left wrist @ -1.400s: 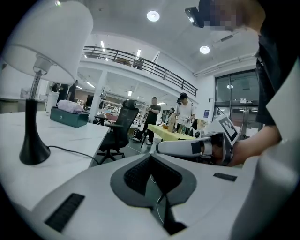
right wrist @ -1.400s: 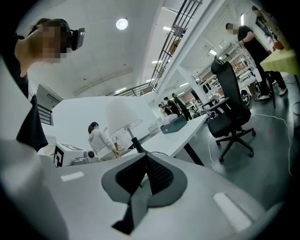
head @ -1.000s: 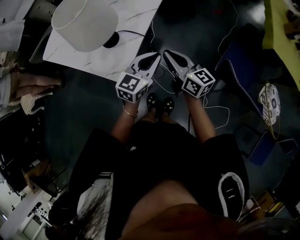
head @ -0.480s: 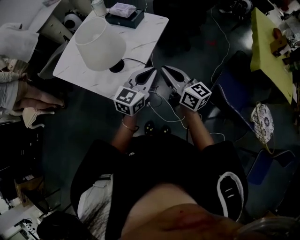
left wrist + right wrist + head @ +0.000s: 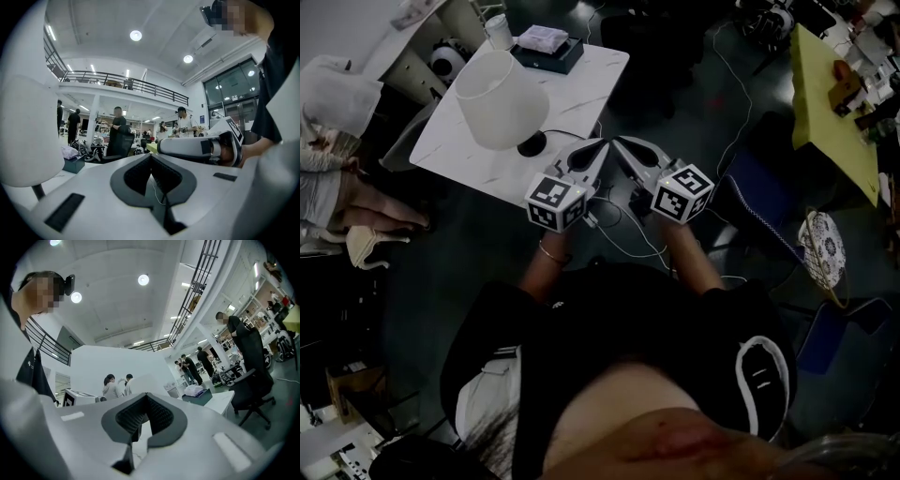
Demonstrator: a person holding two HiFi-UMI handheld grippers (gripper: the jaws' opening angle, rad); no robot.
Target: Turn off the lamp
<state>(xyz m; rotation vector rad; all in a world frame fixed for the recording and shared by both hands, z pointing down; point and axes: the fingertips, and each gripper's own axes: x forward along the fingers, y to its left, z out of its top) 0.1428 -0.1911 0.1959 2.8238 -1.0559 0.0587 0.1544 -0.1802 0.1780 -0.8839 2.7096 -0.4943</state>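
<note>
While hovering side by side over the near right corner of the tabletop (image 5: 598,82), both clenched and empty: left hand-held gripper (image 5: 601,145) with jaws together, right hand-held gripper (image 5: 618,142) likewise, nothing between either pair. Lamp (image 5: 500,98) upright toward the near edge, white shade over a black base (image 5: 530,144), apart from both tips. Lit or dark: cannot tell in the dim head view, and no switch visible.

Cord (image 5: 568,133) from the base toward the right edge, passing close by the tips: likely to snag on a careless reach and so drag or tip the lamp. Wide shade overhanging the base: easy to knock with a closed tip coming in high.

Bare marble along the near and right edges for an approach. Far corner taken by a dark box (image 5: 546,49) and a cup (image 5: 497,31). Seated person (image 5: 366,202) close by the left edge. Loose cables (image 5: 628,232) on the floor below the tips.
</note>
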